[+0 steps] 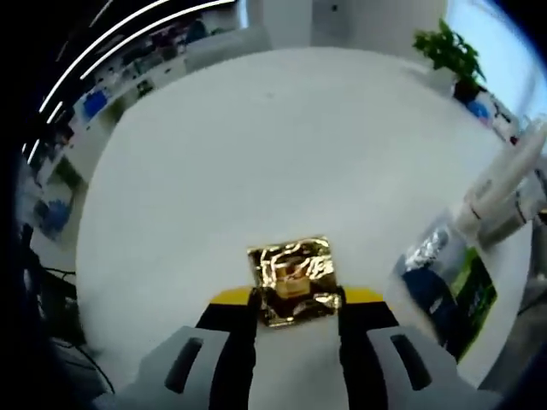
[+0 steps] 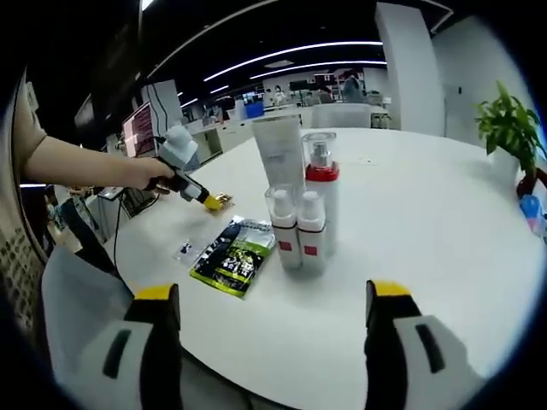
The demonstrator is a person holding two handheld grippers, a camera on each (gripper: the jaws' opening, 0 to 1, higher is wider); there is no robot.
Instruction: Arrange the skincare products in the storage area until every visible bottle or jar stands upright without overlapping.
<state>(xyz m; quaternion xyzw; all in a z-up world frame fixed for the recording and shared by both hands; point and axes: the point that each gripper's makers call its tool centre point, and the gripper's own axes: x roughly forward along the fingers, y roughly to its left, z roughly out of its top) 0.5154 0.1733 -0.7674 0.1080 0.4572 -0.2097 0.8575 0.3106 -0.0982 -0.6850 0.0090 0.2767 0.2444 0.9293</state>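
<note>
While left tongs (image 1: 297, 299) pinch the crinkled gold foil sachet (image 1: 292, 279) low over the white round counter (image 1: 256, 154), carry it level toward the upright white bottle cluster (image 2: 301, 218) mid-counter, clear of the flat green-black pouch (image 2: 233, 254). Right tongs (image 2: 273, 307) hang spread, empty.

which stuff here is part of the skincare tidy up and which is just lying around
Job:
- gold foil sachet between left gripper fingers
- white tube
- red-banded pump bottle
- two small bottles
- green-black packet

Lying about:
- potted plant
- computer monitor
</note>
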